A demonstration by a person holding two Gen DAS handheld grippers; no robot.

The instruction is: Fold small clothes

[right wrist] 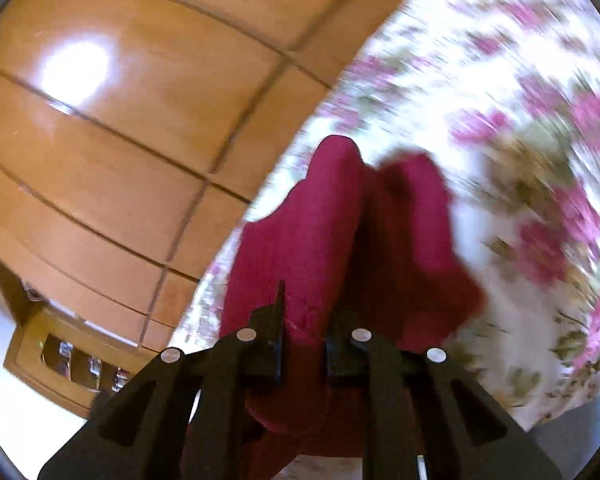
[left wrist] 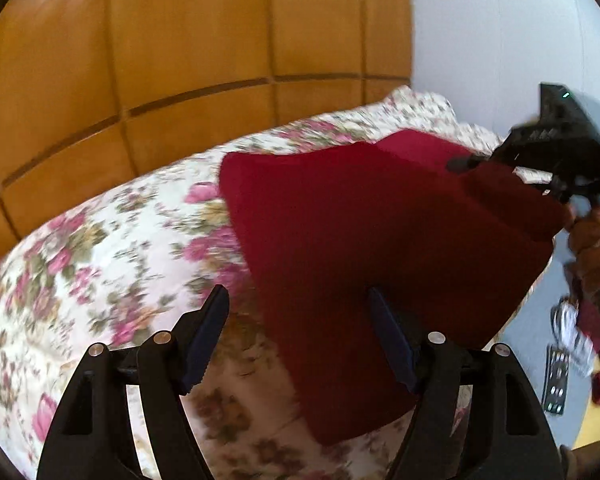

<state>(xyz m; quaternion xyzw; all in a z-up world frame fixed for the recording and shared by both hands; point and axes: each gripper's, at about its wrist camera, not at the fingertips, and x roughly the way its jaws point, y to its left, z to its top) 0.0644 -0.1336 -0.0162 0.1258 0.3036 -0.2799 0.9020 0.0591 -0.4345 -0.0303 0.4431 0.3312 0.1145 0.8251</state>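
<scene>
While the dark red garment [left wrist: 380, 248] lies across the floral bedspread [left wrist: 100, 264], its near part sags off the bed's near right side; the left gripper [left wrist: 298, 336] hovers just above the near edge of the cloth with its fingers [left wrist: 204, 336] spread wide and nothing between them; one finger stands over the bedspread, the other over the red cloth. At the far right of the left wrist view the right gripper [left wrist: 464, 164] meets the garment's right edge, a hand [left wrist: 592, 240] behind it; in the right wrist view the right gripper [right wrist: 304, 320] has its fingers [right wrist: 278, 320] drawn close together, pinching a bunched fold of the red cloth [right wrist: 340, 240], which rises in two humps ahead of them. Beyond the bed stands a wooden panelled headboard [left wrist: 160, 60], with a pale wall [left wrist: 500, 40] to its right; both views are blurred by motion.
</scene>
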